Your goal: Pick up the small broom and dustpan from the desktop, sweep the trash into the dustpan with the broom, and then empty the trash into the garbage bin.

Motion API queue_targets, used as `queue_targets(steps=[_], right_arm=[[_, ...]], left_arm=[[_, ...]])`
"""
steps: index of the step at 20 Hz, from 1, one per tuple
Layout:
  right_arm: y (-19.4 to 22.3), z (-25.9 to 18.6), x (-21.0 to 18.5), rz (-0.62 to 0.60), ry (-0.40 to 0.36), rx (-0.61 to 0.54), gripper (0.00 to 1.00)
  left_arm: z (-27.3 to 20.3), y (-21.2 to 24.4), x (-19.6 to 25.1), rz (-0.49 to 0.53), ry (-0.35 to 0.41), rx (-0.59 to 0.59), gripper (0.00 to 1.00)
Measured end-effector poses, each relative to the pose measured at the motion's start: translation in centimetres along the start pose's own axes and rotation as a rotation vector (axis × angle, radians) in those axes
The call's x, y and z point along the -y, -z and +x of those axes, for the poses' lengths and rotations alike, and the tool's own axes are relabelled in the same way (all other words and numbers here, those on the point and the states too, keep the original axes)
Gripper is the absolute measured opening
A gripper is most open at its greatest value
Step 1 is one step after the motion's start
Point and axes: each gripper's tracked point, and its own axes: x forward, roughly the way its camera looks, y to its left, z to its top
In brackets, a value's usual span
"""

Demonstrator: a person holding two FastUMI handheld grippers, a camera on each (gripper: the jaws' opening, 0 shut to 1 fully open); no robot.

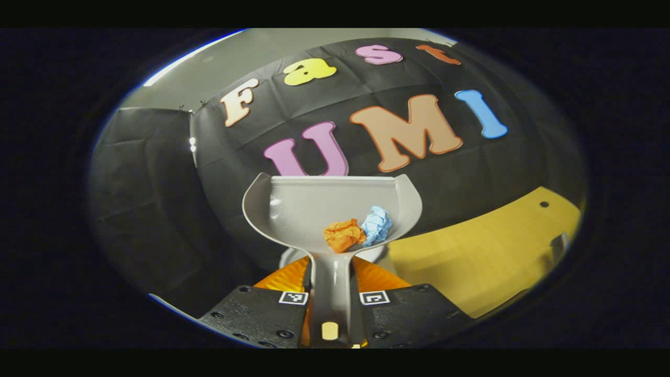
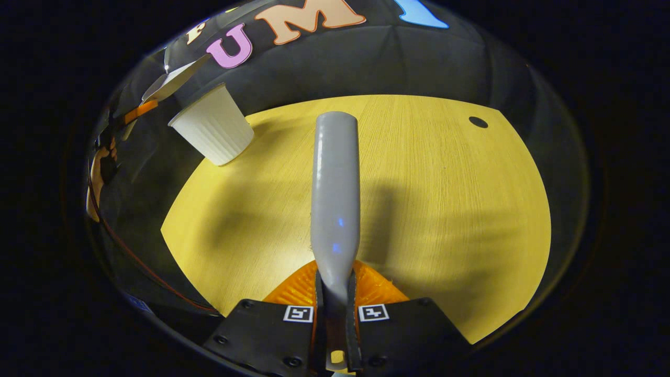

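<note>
In the left gripper view, the left gripper (image 1: 331, 309) is clamping both fingers against the handle of the grey dustpan (image 1: 314, 209), which is rising straight ahead of it, lifted off the table. Lying in the pan's bowl are two crumpled bits of trash: an orange paper wad (image 1: 343, 235) touching a blue paper wad (image 1: 377, 225) on its right (both sitting low, near where the bowl narrows into the handle). Past the pan, lower right, a stretch of the yellow wooden table (image 1: 492, 256) is showing, and beyond that the black cloth wall (image 1: 157, 209).

In the right gripper view, the right gripper (image 2: 335, 314) is pinching the grey broom (image 2: 335, 183) by its narrow end, both fingers pressed to it, the thick rounded part pointing away over the table. The tabletop is lying beneath it, with a small dark hole (image 2: 478, 122) near its far right edge. Farther off, at the table's far left corner, a white ribbed garbage bin (image 2: 213, 131) is standing, looking tilted in the fisheye. Beyond it the dustpan is hovering, with a hand (image 2: 99, 173) at the far left edge.
</note>
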Motion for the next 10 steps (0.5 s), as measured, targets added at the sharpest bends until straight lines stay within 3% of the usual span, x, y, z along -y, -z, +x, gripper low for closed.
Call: queue_targets(steps=[4, 10], right_arm=[[-1.0, 0.0, -0.4, -0.023, -0.001, -0.021, 0.17], [-1.5, 0.0, -0.5, -0.051, 0.014, -0.045, 0.17]], left_arm=[[3.5, 2.3, -3.5, 0.270, -0.050, -0.088, 0.23], [4.0, 3.4, -6.4, 0.742, -0.099, -0.086, 0.21]])
